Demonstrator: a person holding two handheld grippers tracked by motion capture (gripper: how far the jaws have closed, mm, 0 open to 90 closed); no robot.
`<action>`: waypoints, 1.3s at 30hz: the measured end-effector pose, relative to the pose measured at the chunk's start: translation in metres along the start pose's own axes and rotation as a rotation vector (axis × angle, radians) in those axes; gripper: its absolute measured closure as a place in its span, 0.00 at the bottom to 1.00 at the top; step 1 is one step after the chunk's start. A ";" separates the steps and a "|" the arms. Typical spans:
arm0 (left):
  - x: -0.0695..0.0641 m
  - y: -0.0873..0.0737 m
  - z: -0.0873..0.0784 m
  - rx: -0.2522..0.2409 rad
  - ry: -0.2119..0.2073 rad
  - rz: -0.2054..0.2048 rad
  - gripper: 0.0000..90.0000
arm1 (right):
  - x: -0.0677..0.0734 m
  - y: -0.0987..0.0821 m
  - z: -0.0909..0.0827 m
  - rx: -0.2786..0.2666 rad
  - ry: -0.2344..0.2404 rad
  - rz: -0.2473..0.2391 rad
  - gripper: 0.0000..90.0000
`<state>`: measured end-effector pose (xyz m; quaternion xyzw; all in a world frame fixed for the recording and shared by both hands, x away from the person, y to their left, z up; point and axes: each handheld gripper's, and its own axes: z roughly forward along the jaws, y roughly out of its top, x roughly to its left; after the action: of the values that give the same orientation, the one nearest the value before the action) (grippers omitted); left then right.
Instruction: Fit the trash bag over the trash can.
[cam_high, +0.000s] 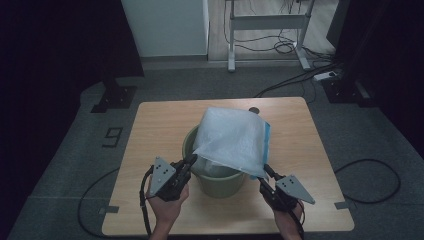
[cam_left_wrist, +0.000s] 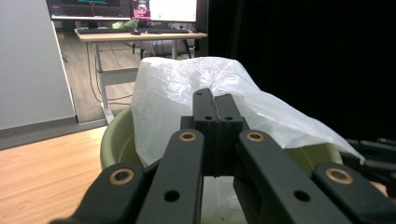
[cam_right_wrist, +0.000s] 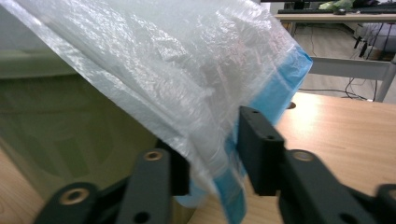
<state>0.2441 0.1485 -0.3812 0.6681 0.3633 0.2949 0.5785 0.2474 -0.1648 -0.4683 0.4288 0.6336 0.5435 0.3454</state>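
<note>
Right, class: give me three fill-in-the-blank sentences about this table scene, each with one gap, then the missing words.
1. The white plastic bag is draped over a ____ bucket.
2. The bucket stands on a ____ table.
3. The bag's edge near the right gripper has a strip coloured ____.
4. The left gripper has its jaws ____.

Missing words: green; wooden; blue; shut

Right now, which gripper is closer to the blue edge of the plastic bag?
Right. The right gripper has its jaws around the bag's blue edge; the left gripper pinches the bag's opposite, white corner above the green bucket.

White plastic bag (cam_high: 232, 140) draped over green bucket (cam_high: 220, 181).
</note>
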 end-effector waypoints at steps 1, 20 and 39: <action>0.000 0.000 0.000 0.000 0.000 0.000 1.00 | 0.000 0.000 0.000 0.000 0.000 0.000 0.77; 0.022 -0.017 -0.011 0.016 -0.024 -0.075 1.00 | 0.007 0.100 0.000 -0.208 0.015 -0.066 0.98; -0.005 -0.019 0.014 0.070 -0.205 -0.056 0.84 | 0.013 0.135 -0.022 -0.323 0.058 -0.048 0.98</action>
<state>0.2496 0.1383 -0.4025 0.7042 0.3307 0.1960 0.5969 0.2457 -0.1561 -0.3310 0.3365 0.5578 0.6420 0.4042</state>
